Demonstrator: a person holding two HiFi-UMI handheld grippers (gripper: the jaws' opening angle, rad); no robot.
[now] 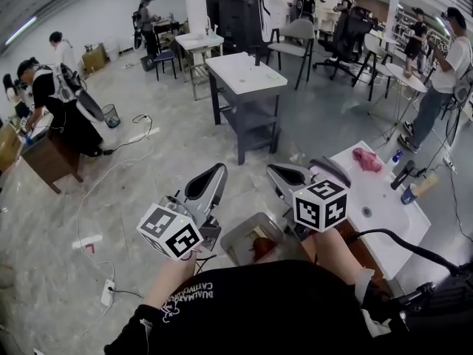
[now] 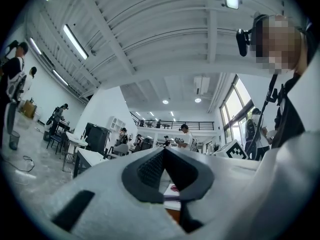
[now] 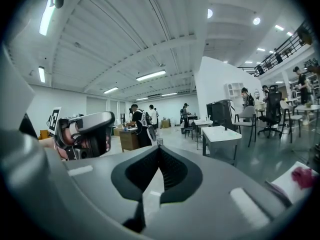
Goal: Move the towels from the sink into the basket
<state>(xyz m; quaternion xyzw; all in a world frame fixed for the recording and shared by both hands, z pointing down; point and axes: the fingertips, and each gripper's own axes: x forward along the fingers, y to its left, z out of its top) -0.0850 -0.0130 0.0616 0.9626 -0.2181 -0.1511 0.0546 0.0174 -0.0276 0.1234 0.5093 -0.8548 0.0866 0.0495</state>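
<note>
A pink towel (image 1: 367,159) lies at the far end of the white sink top (image 1: 384,220); the right gripper view shows this towel (image 3: 302,176) at its lower right. On the floor just in front of me stands the grey basket (image 1: 235,237) with a red-brown towel (image 1: 260,247) in it. Both grippers hang in the air above the basket, pointing away from me, apart from the sink. My left gripper (image 1: 219,170) (image 2: 164,150) is shut and holds nothing. My right gripper (image 1: 273,171) (image 3: 159,149) is shut and holds nothing too.
Two bottles (image 1: 411,183) and a black faucet (image 1: 403,244) stand on the sink top. A grey table (image 1: 246,76) stands ahead, with chairs and more tables behind. Several people stand around the room. Cables (image 1: 111,176) trail over the floor at the left.
</note>
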